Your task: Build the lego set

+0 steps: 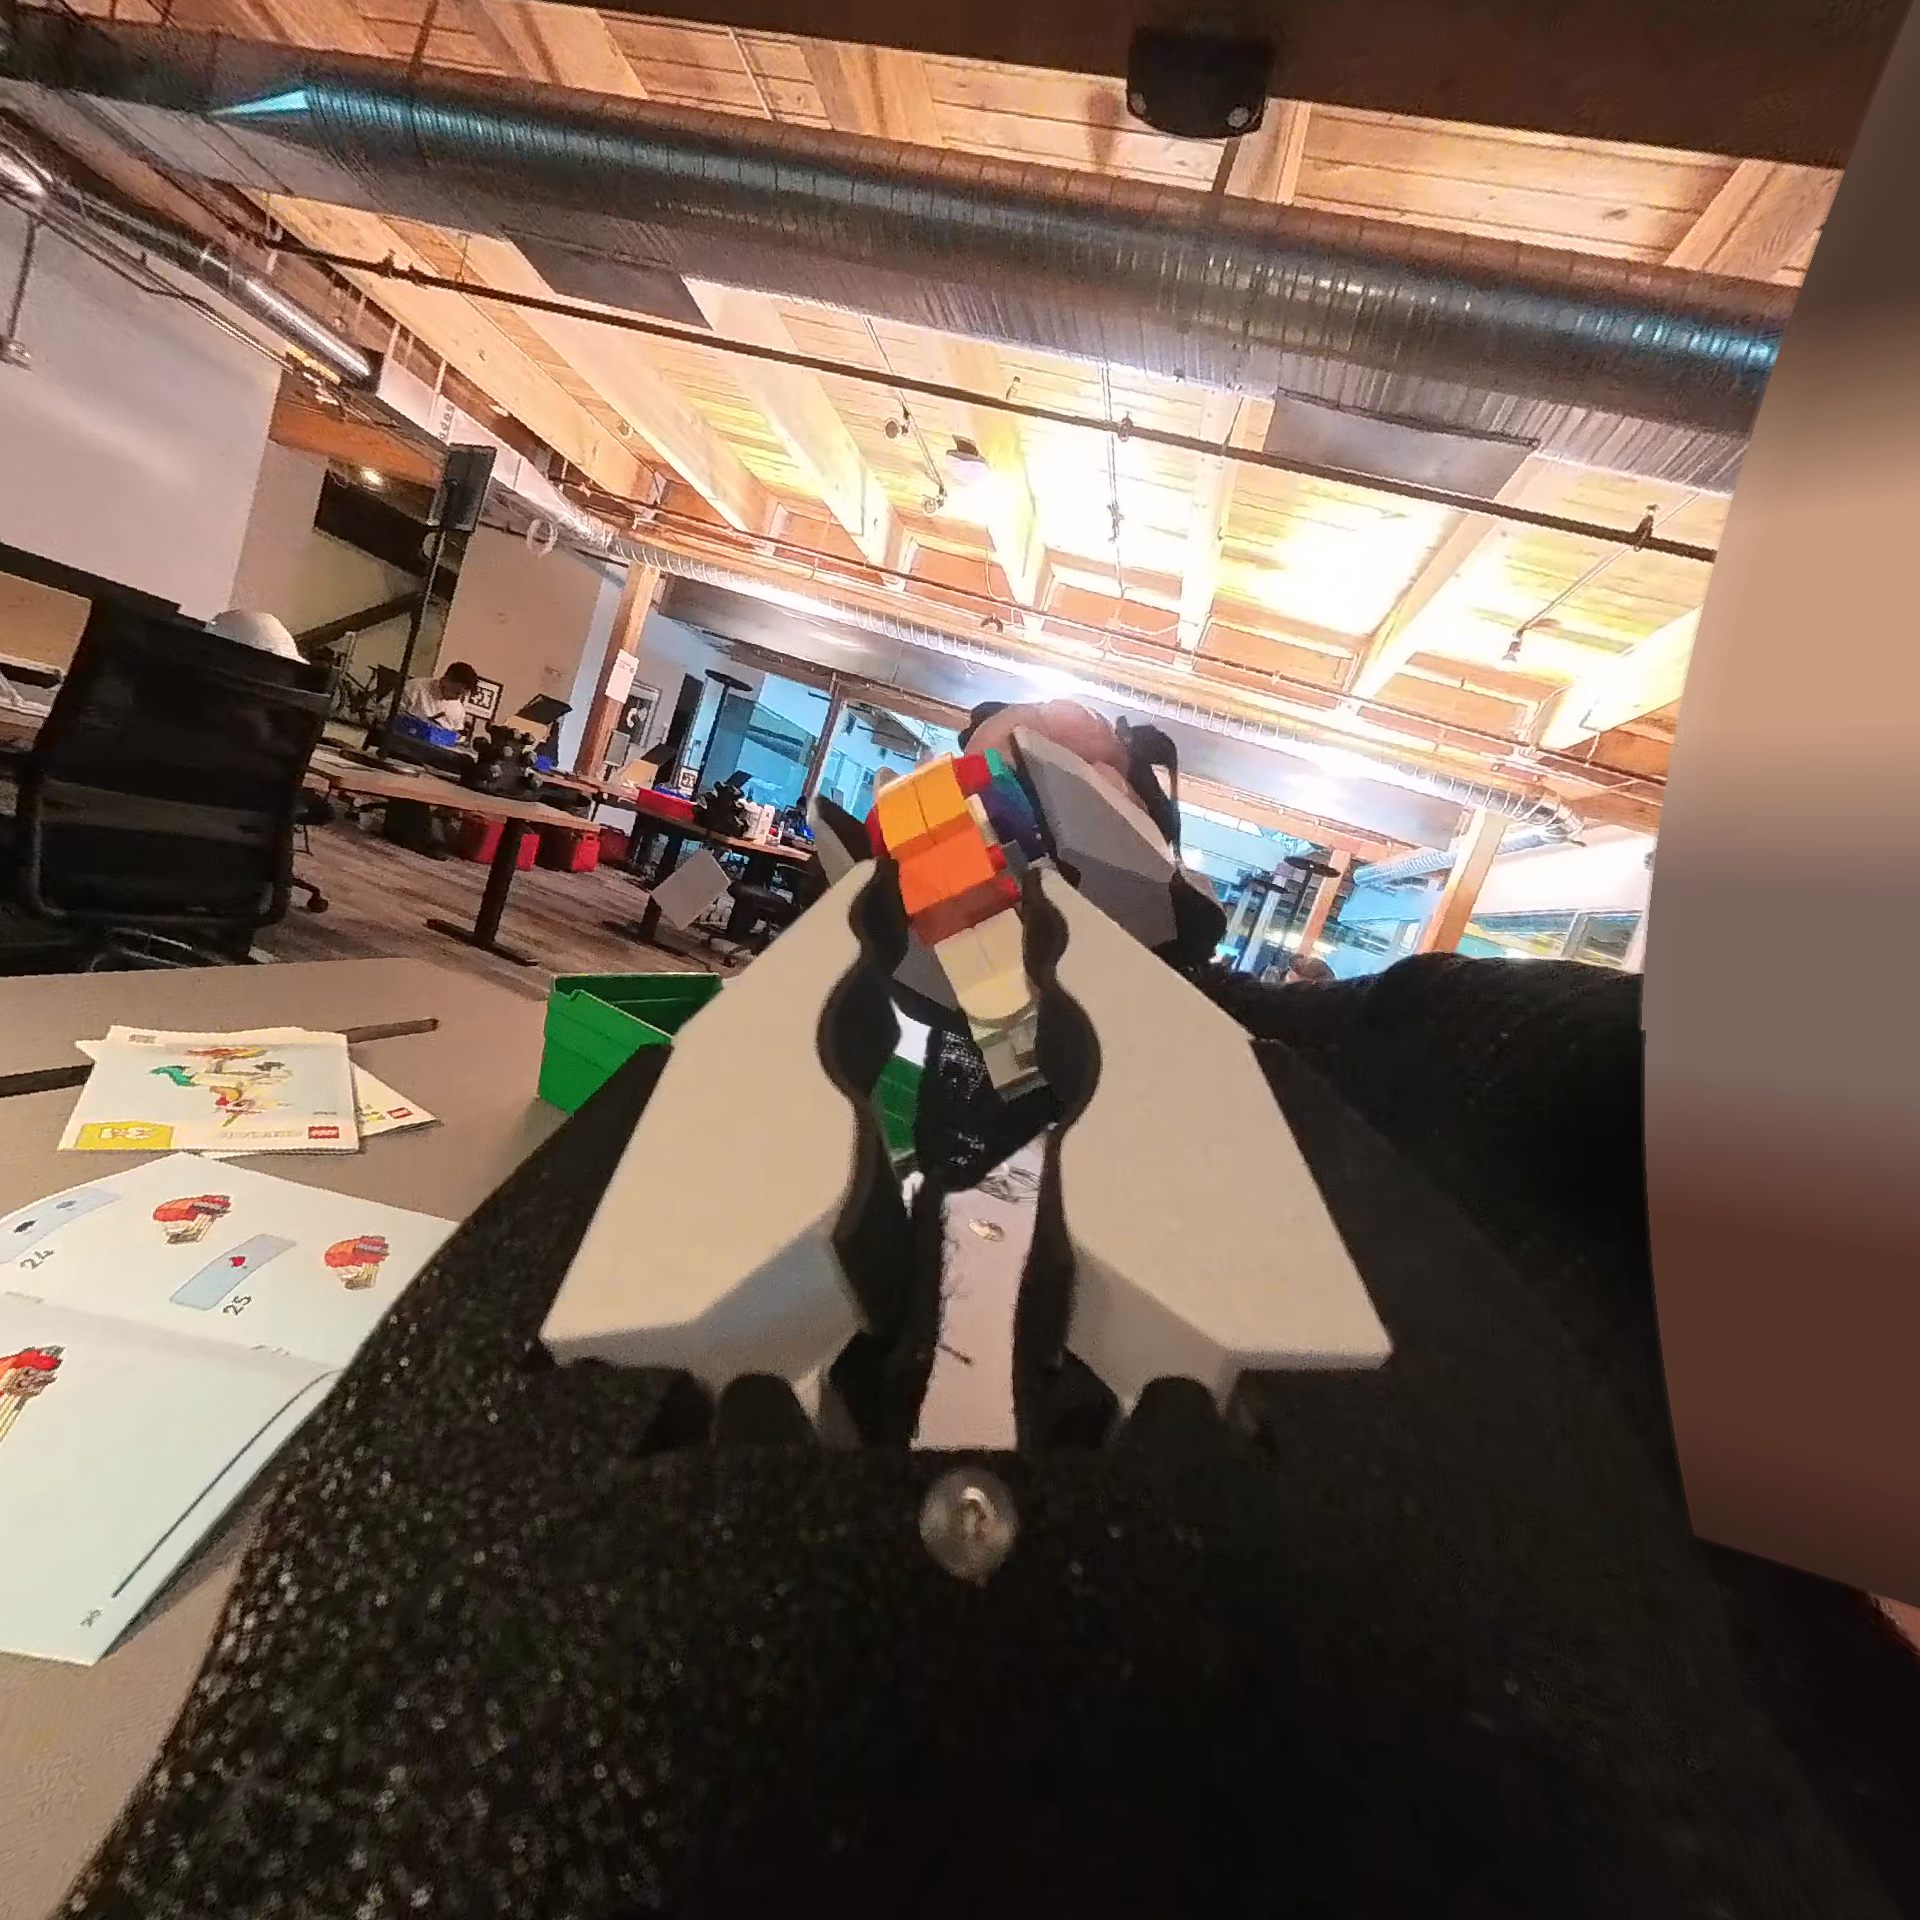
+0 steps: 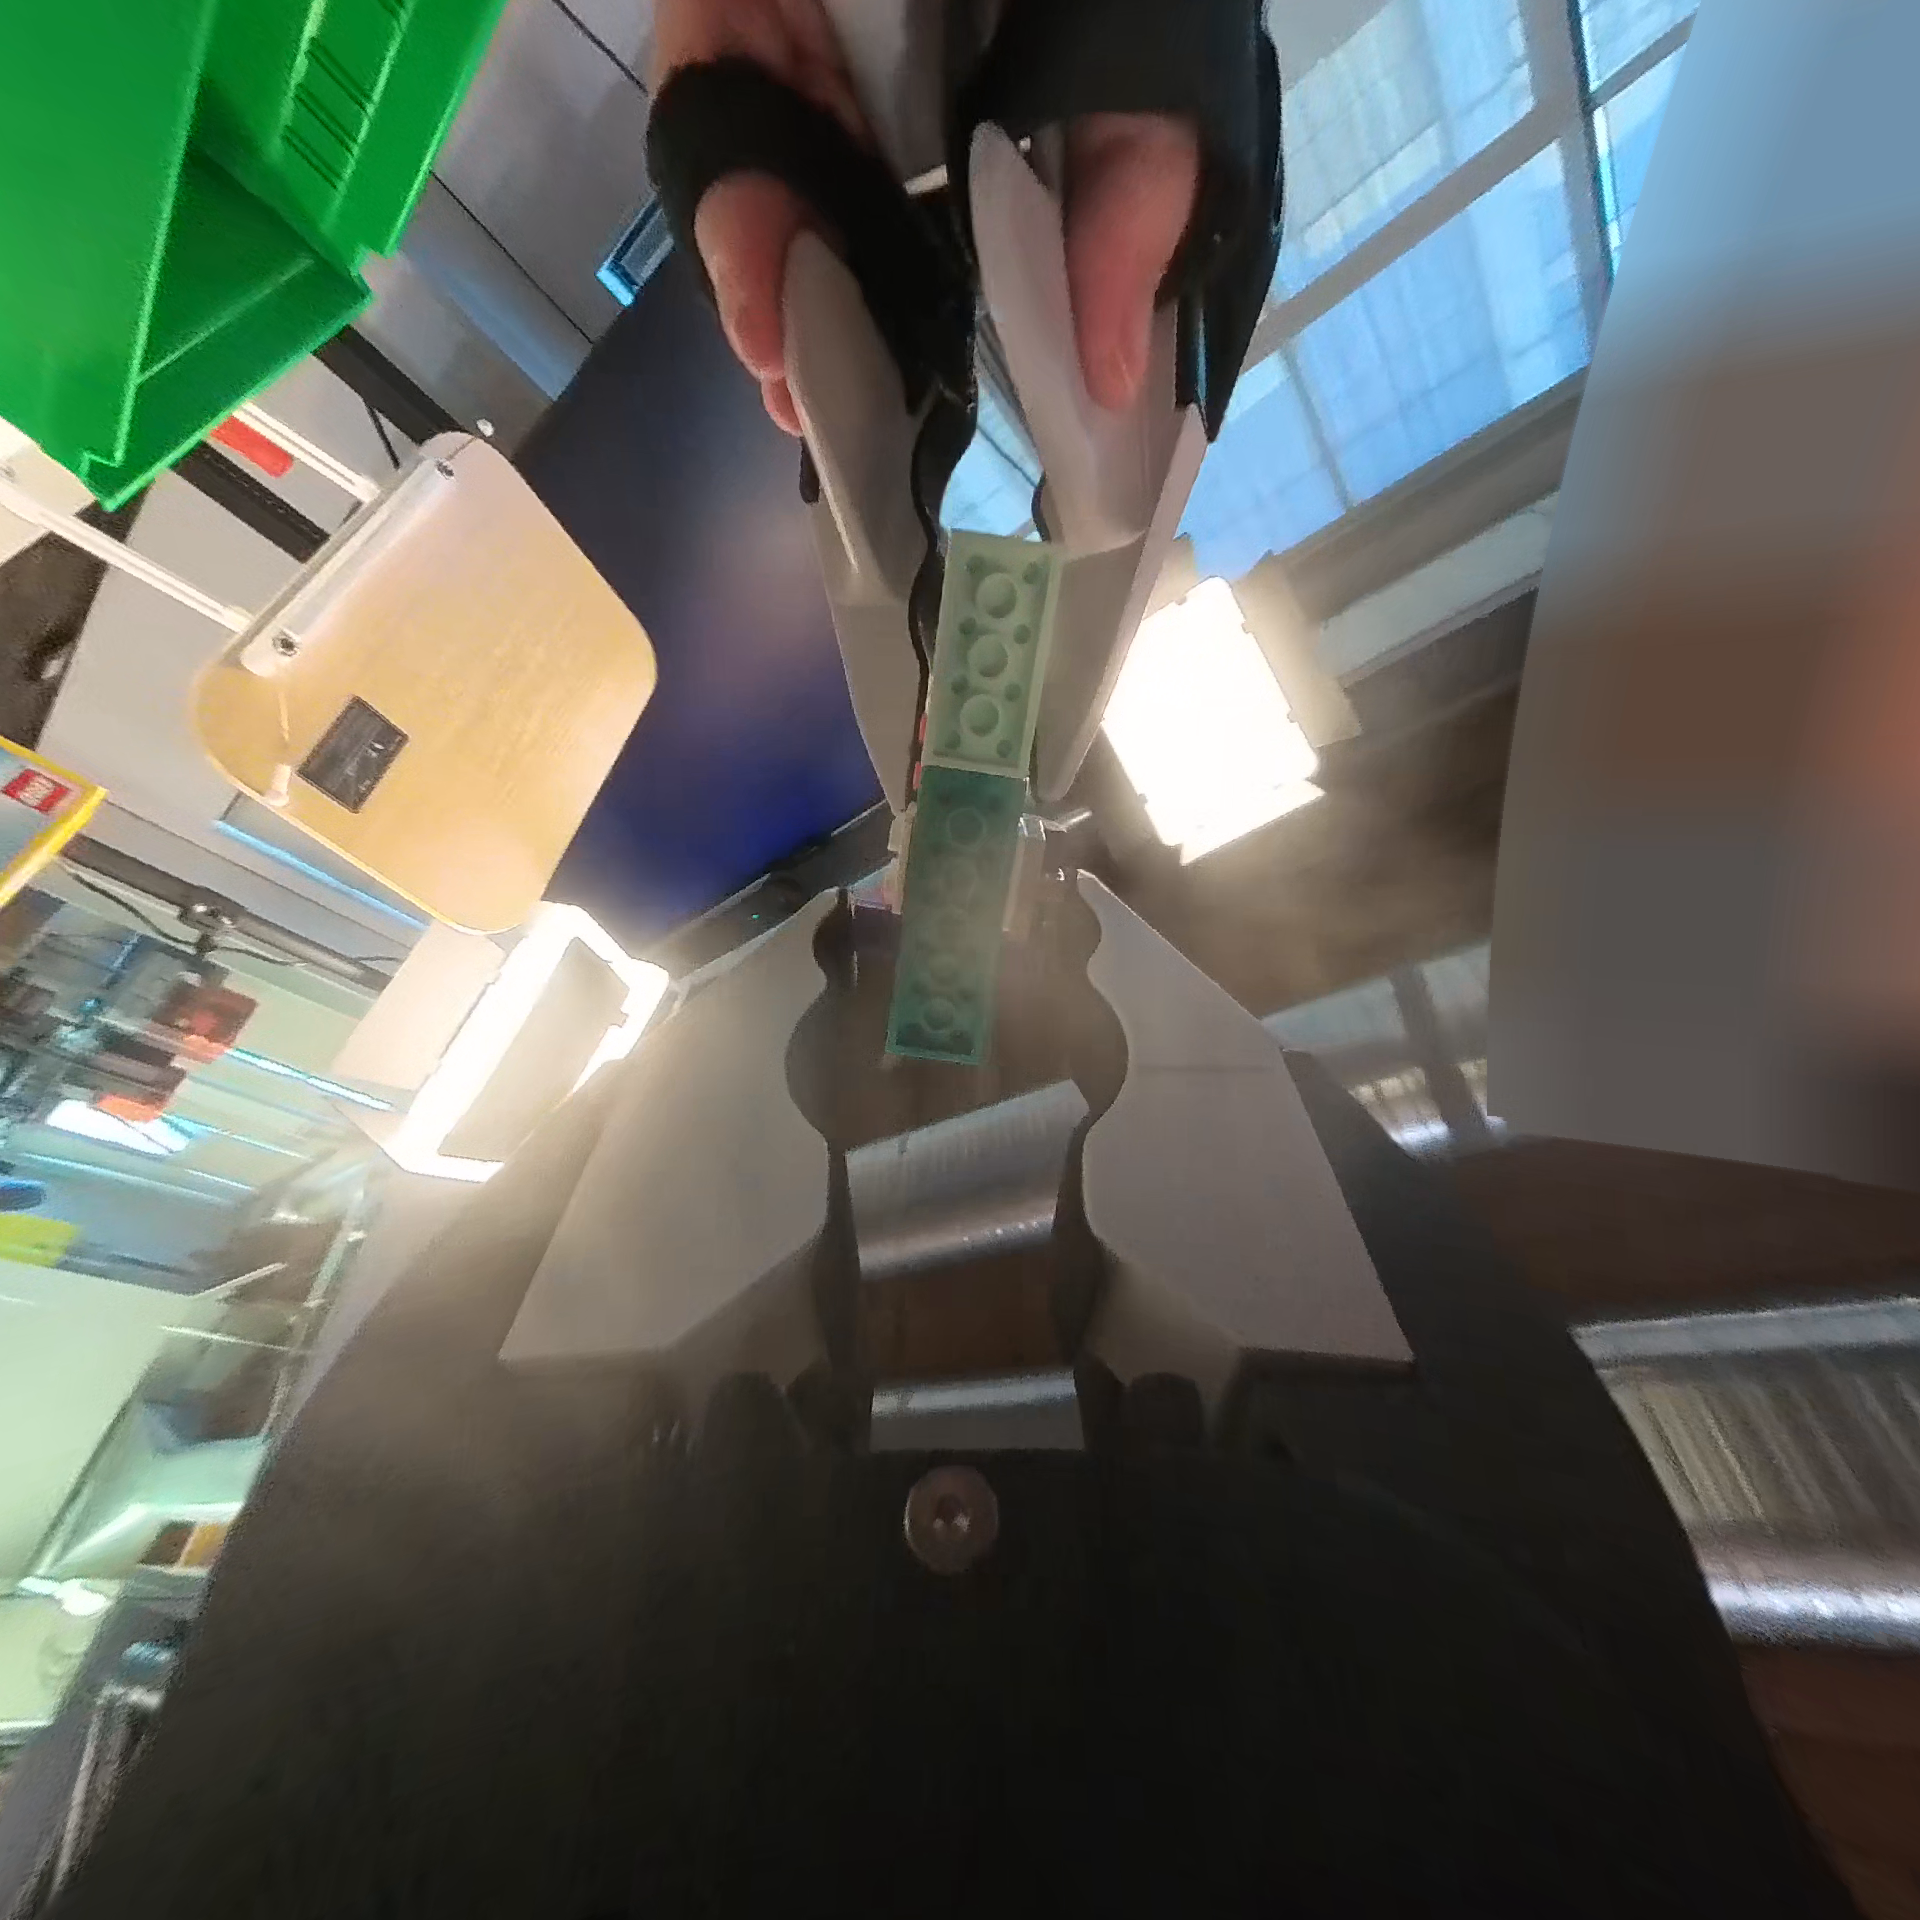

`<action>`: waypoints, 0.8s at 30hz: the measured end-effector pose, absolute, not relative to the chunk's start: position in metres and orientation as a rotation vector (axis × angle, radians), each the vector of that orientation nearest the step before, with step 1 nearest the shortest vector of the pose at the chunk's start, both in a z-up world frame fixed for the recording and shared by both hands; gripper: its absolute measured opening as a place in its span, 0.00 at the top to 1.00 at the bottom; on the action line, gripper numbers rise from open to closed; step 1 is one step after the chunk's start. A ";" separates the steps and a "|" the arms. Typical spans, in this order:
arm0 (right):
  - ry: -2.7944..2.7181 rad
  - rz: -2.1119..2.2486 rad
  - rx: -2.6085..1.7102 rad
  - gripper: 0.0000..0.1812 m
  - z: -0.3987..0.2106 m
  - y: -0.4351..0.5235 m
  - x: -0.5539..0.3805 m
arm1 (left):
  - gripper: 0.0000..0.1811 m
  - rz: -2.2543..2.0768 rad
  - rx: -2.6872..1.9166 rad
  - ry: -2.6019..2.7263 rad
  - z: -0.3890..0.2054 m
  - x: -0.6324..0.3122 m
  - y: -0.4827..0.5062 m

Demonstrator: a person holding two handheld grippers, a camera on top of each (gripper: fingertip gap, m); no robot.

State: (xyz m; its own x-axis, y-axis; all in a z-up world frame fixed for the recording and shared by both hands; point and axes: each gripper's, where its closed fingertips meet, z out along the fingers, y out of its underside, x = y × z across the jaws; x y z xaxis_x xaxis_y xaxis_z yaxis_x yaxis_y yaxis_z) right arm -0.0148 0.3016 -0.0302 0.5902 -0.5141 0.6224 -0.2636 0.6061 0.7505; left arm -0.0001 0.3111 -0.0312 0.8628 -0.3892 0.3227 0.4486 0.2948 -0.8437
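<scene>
Grey tabletop [image 1: 260, 1003] lies low on my left under a timber ceiling [image 1: 1039, 488] with two ribbed metal ducts [image 1: 935, 218]. Nearest, my left claw [image 1: 951, 914] is clamped on one lego build [image 1: 951, 883], which stands between the two grey fingers [image 1: 727, 1132] and pokes out past their tips: cream bricks lowest, then brown, orange and yellow, with red and dark blue at the edges. Just beyond it, my right claw's grey finger [image 1: 1101, 842] touches the build's far side.

From my right claw [image 2: 961, 904], pointed upward, I see the build's underside as two green plates end to end, one pale [image 2: 987, 655] and one darker [image 2: 951, 925]. The darker plate sits between my own fingertips, and they appear to pinch the build there, though blur keeps me from being sure. A gloved hand [image 2: 935, 208] holds the left claw above.

On the table I count two instruction sheets: one open booklet [image 1: 156, 1382] with printed step numbers and one folded leaflet [image 1: 223, 1091] bearing a brand logo. One green bin [image 1: 613, 1029] sits behind them. Farther off are one black chair [image 1: 166, 790], desks and one seated person [image 1: 447, 691].
</scene>
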 end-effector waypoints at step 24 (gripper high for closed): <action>-1.244 -0.113 0.829 0.80 -0.066 0.338 -0.036 | 0.90 -0.643 -1.164 -0.203 -0.059 -0.022 0.344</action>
State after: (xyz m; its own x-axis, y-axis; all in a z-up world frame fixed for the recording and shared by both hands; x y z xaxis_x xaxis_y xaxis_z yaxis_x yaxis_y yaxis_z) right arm -0.0363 0.3376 -0.0656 0.3552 -0.5015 0.7888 -0.3509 0.7106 0.6098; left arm -0.0218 0.3440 -0.0591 0.8047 -0.3647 0.4683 0.5675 0.2413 -0.7872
